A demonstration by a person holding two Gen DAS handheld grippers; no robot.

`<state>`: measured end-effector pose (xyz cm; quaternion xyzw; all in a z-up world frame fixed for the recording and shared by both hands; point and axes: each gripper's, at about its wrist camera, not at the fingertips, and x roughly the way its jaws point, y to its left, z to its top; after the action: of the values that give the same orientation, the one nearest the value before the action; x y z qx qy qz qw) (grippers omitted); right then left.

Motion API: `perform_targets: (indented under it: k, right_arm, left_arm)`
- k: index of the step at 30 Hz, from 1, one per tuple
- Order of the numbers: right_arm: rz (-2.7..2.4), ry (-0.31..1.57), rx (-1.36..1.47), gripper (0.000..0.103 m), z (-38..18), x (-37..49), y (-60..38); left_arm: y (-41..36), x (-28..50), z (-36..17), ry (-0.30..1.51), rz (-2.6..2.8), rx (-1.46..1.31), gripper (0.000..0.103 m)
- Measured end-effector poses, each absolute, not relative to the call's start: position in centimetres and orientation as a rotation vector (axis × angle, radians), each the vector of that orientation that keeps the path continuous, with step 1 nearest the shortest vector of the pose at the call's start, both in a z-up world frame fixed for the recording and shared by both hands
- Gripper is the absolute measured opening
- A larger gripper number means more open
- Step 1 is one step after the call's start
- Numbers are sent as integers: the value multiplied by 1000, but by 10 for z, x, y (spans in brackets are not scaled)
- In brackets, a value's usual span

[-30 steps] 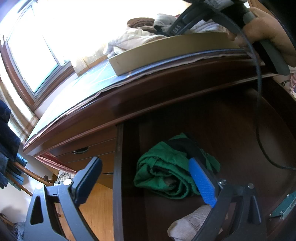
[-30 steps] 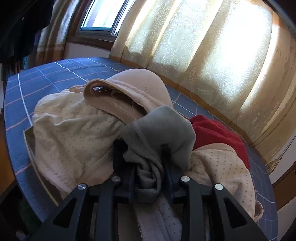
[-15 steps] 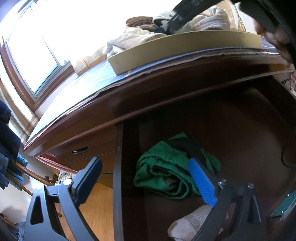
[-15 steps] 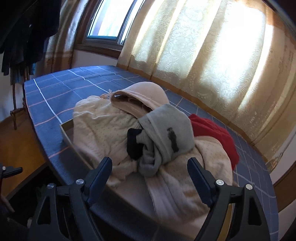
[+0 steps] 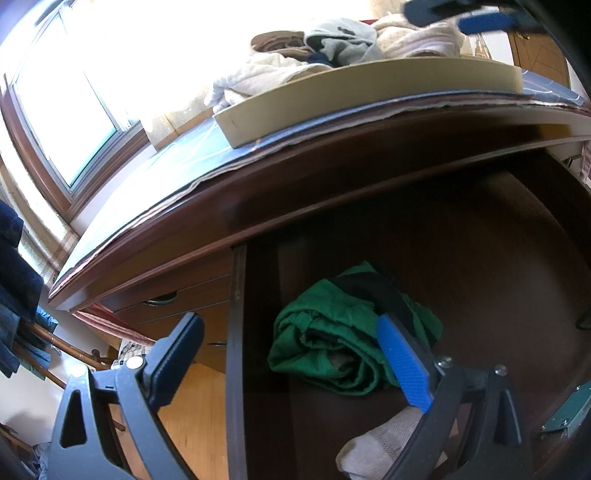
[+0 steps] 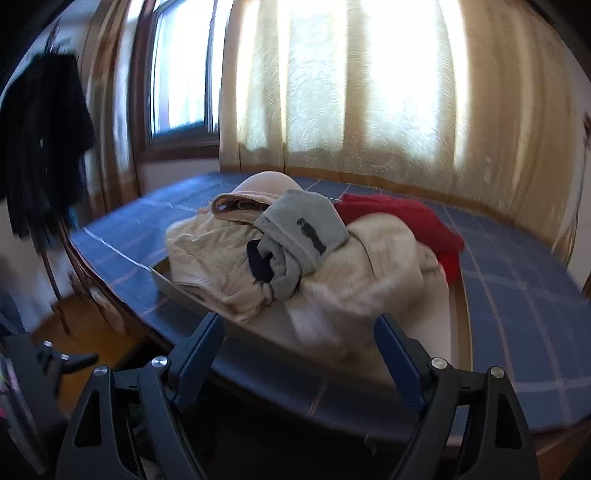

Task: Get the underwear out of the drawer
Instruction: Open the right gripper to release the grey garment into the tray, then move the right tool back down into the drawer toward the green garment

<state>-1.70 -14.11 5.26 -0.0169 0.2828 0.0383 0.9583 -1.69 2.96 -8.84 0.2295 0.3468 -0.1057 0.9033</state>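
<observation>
Rolled green underwear (image 5: 332,343) lies in the open dark wooden drawer (image 5: 236,332), and a beige garment (image 5: 380,446) sits nearer to me. My left gripper (image 5: 291,358) hangs open above the drawer's left wall, with its blue pad over the green roll. Grey underwear (image 6: 303,236) rests on a pile of cream clothes (image 6: 214,258) in a beige tray (image 5: 332,99) on the dresser top. My right gripper (image 6: 297,347) is open in front of the tray. Its jaws have just been opening and nothing is between them. It also shows as a blur (image 5: 461,14) in the left wrist view.
A blue checked cloth (image 6: 517,295) covers the dresser top under the tray. A red garment (image 6: 406,218) lies at the back of the pile. Curtains and a window stand behind. Dark clothes (image 6: 40,140) hang at the left. Shut drawers (image 5: 177,306) sit to the left of the open one.
The right gripper let go of the grey underwear, which stays on the pile. It then pulled back from the tray with its jaws wide. The left gripper has not moved.
</observation>
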Motion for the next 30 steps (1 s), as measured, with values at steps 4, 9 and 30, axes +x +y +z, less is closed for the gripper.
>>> perform_targets:
  k: [4,9,30]
  right_arm:
    - [116,548,38,85,38,-44,-145]
    - [139,614,11,85,10,-53,-140]
    - [211,784,-126,85,-30,-44,-107]
  left_arm:
    - [34,-19,-87,701,-218,466,96]
    - [37,-19,-87,698,-214,462,96]
    - [52,-16,-82,668,-146,374,95]
